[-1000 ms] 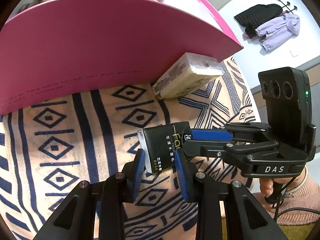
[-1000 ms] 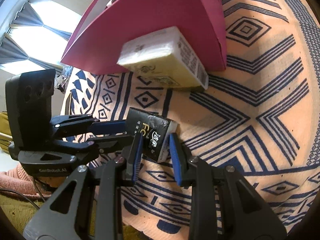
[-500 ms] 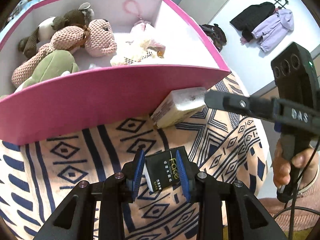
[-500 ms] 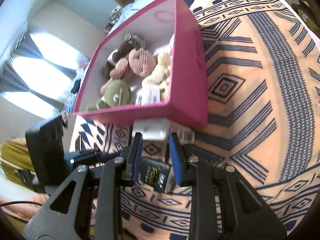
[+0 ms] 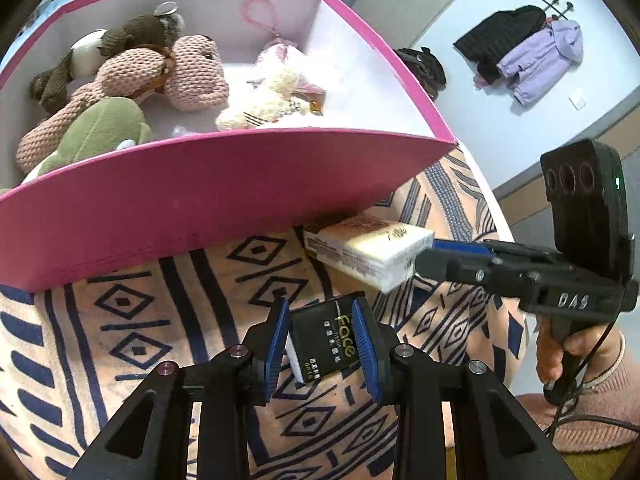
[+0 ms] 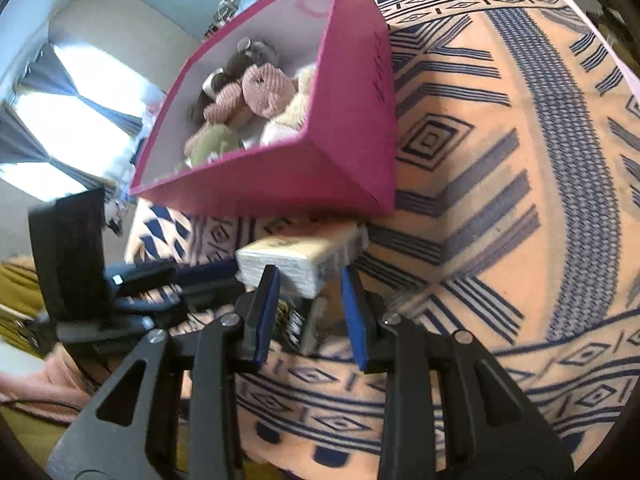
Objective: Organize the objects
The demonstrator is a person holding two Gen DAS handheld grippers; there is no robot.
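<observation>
In the left wrist view, the left gripper (image 5: 322, 344) is clenched on a small black pack (image 5: 323, 339) with the word "Face" on it. Both blue pads press its sides, and the pack is up off the patterned blanket (image 5: 120, 320). Behind it stands a big pink box (image 5: 200, 192) with white walls inside. In the box lie a pink knitted toy (image 5: 160, 76), a brown toy (image 5: 120, 36), a green toy (image 5: 100, 128) and a fluffy cream toy (image 5: 264, 104). A white tissue pack (image 5: 372, 252) sits on the blanket just beside the front of the box. The right gripper (image 5: 432, 256) comes in from the right side with its tip at the end of the white tissue pack, and a person's hand (image 5: 568, 352) holds its handle. Coats (image 5: 528, 48) hang on the far wall. In the right wrist view, the right gripper (image 6: 308, 304) has its blue pads on each side of the near end of the white tissue pack (image 6: 296, 260). Its jaws are opening, and there is a gap next to the right pad, so it is not squeezing the pack. The black pack (image 6: 294, 324) shows lower down between the pads, and the left gripper (image 6: 180, 276) reaches in from the left. The pink box (image 6: 320, 152) with the toys stands just behind.
</observation>
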